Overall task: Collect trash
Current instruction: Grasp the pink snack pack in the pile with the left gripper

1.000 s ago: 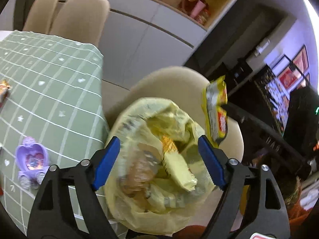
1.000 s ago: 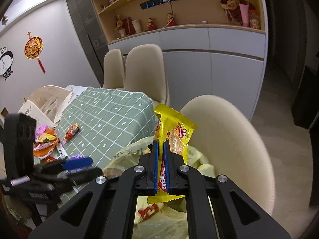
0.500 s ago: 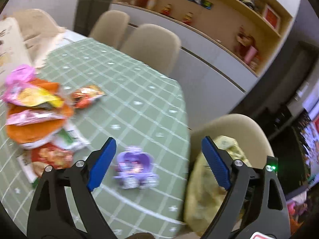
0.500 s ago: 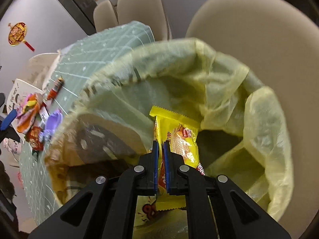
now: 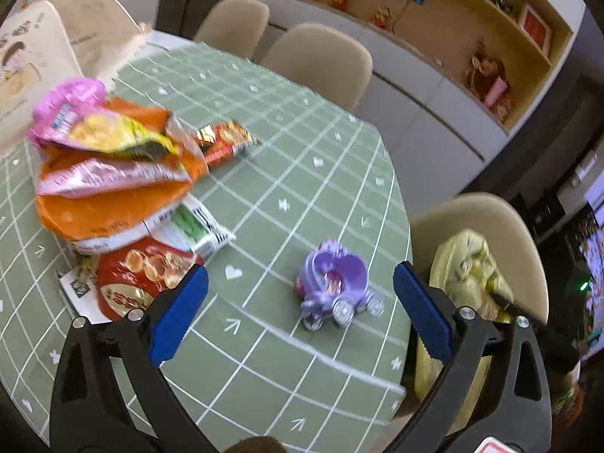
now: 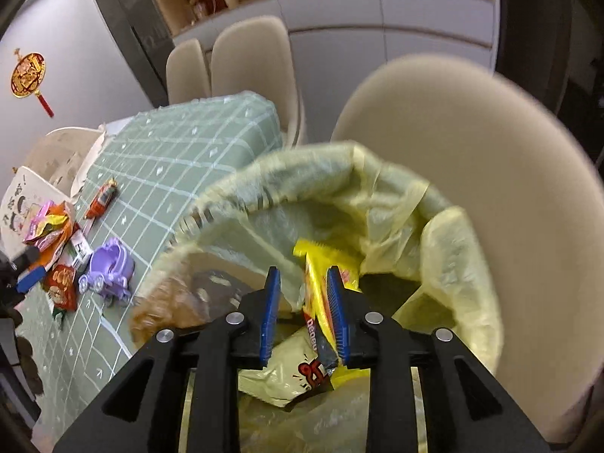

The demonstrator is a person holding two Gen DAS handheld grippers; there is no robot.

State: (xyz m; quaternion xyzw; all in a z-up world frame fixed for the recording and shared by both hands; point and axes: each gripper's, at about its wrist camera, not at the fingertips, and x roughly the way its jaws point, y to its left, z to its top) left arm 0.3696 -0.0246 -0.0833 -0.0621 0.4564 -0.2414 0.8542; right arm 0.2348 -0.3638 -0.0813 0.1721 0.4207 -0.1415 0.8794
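Note:
My right gripper is open over the mouth of the yellow trash bag. The yellow snack wrapper leans loose against the right finger, inside the bag. My left gripper is open and empty above the green checked tablecloth, near a purple toy carriage. A pile of wrappers lies to its left: an orange bag, a pink bag, a red packet, a white-green packet and a small red-gold wrapper. The bag also shows in the left wrist view.
The trash bag sits on a beige chair at the table's end. More beige chairs stand along the far side. A white paper bag stands at the far left of the table. Cabinets and shelves line the wall behind.
My right gripper has opened and let go of the yellow wrapper inside the bag. My left gripper has swung from the bag to over the table, toward the wrapper pile.

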